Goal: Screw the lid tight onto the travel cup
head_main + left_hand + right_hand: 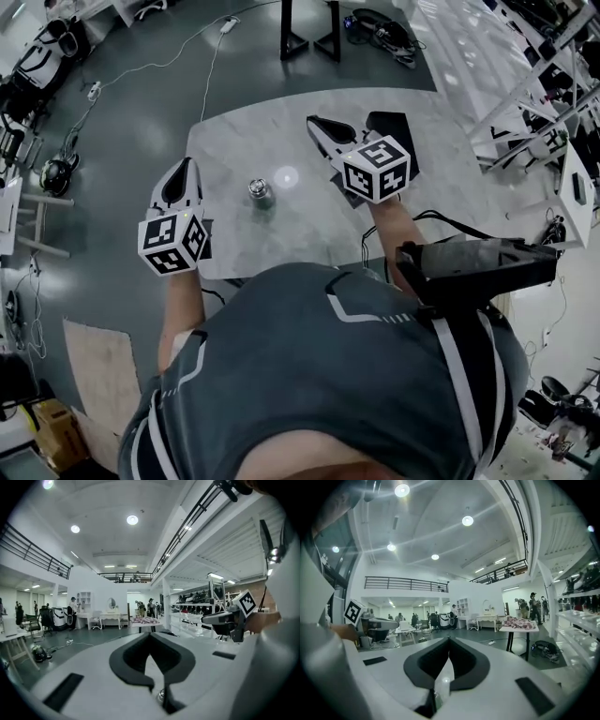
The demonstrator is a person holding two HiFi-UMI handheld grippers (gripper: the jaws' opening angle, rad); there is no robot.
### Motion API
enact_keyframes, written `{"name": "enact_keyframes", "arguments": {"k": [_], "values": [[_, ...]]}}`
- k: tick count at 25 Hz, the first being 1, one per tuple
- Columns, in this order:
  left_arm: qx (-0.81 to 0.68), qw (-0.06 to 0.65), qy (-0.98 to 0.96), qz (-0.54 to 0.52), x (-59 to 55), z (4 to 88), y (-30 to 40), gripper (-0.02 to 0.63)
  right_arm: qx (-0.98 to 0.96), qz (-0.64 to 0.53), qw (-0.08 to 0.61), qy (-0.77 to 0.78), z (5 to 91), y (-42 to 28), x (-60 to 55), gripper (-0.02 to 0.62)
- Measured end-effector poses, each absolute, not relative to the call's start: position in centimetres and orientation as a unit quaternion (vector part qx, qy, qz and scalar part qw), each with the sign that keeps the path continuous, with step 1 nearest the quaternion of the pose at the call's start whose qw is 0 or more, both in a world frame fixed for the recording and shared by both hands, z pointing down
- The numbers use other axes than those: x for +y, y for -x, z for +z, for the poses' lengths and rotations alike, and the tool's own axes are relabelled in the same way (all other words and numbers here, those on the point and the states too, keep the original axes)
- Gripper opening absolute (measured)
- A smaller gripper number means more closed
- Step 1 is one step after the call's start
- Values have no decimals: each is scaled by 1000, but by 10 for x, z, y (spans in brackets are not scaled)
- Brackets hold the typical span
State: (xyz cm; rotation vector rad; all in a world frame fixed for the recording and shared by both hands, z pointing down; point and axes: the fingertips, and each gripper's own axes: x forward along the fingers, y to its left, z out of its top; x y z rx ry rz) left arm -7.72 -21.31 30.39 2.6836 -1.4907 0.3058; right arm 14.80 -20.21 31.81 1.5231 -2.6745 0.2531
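A small metallic travel cup (261,192) stands upright near the middle of the grey marble table (234,131), with its lid sitting on top. My left gripper (187,163) is shut and empty, held over the table's left edge, a hand's width left of the cup. My right gripper (313,120) is also shut and empty, hovering over the table to the right of and beyond the cup. In the left gripper view the closed jaws (149,647) point level across the room, and a bit of the cup (161,695) shows low between them. The right gripper view has its tips (449,639) together.
A black flat pad (394,127) lies on the table under the right gripper. Black table legs (309,42) and cables (380,28) are on the floor beyond. Shelving racks (525,84) stand at right. A black device (478,267) hangs by the person's chest.
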Motion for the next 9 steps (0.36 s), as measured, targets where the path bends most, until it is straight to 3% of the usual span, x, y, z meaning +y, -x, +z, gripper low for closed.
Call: {"name": "enact_keyframes", "arguments": {"k": [9], "values": [[-479, 42, -872, 97, -216, 309, 83, 9, -860, 84, 26, -502, 321, -144, -214, 28]]}}
